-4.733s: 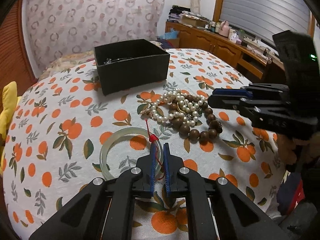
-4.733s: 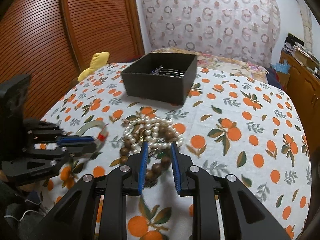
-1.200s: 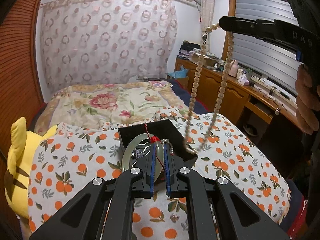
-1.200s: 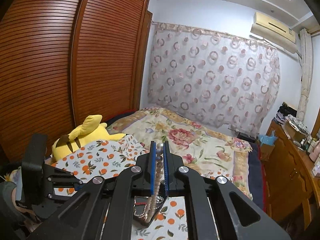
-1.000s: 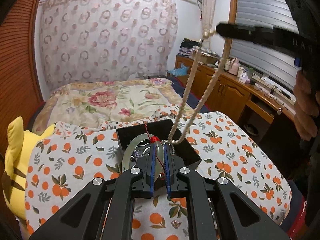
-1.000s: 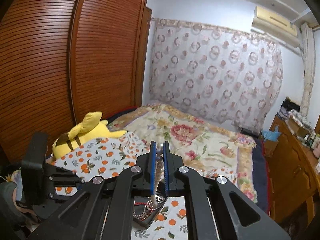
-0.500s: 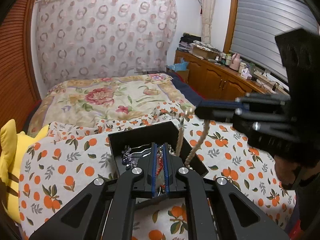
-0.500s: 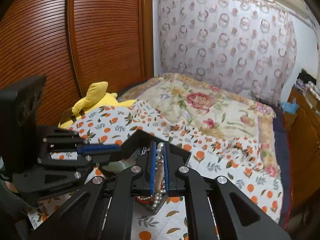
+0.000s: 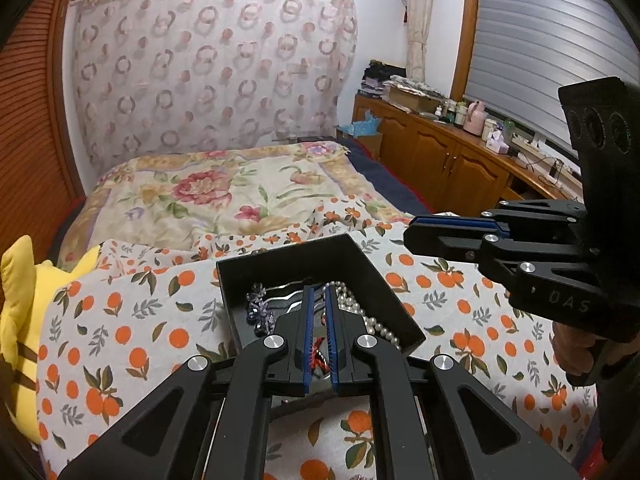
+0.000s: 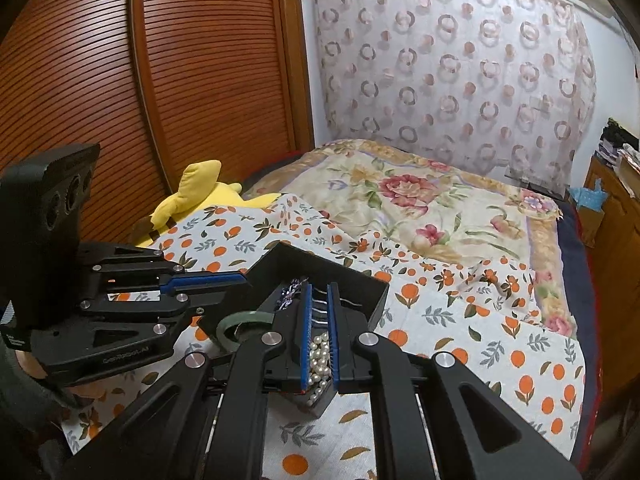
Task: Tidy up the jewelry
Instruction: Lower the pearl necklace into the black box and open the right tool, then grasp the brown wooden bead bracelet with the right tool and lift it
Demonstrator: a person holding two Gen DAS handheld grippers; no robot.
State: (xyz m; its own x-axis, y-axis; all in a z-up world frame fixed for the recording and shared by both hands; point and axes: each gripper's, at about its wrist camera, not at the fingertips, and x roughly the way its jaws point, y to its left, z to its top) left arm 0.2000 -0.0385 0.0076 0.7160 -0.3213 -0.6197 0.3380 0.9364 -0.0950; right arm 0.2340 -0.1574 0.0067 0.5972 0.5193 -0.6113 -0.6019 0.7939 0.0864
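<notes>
The black box [image 9: 280, 258] stands on the orange-print cloth [image 9: 120, 320], towards its far edge, and the jewelry lies inside it. The pearl necklace [image 9: 372, 322] runs along the box's right wall down to its near corner. Purple beads [image 9: 256, 308] and silver chains [image 9: 288, 294] lie towards the left wall. From my right camera I see the green bangle [image 10: 236, 320] tilted on edge at one corner of the box [image 10: 320, 264].

My left gripper [image 9: 319, 300] hangs over the middle of the box, its jaws a narrow slit apart. The bangle's red cord [image 9: 316, 354] shows in that slit, but I cannot tell whether the pads pinch it.

My right gripper [image 10: 319, 296] hovers above the box's right side. Its jaws are slightly parted and hold nothing; the pearls [image 10: 320, 354] only show through the gap, down in the box.

A yellow plush toy [image 9: 20, 300] lies at the cloth's left edge, and the flowered bedspread [image 9: 224, 196] is beyond the far edge.
</notes>
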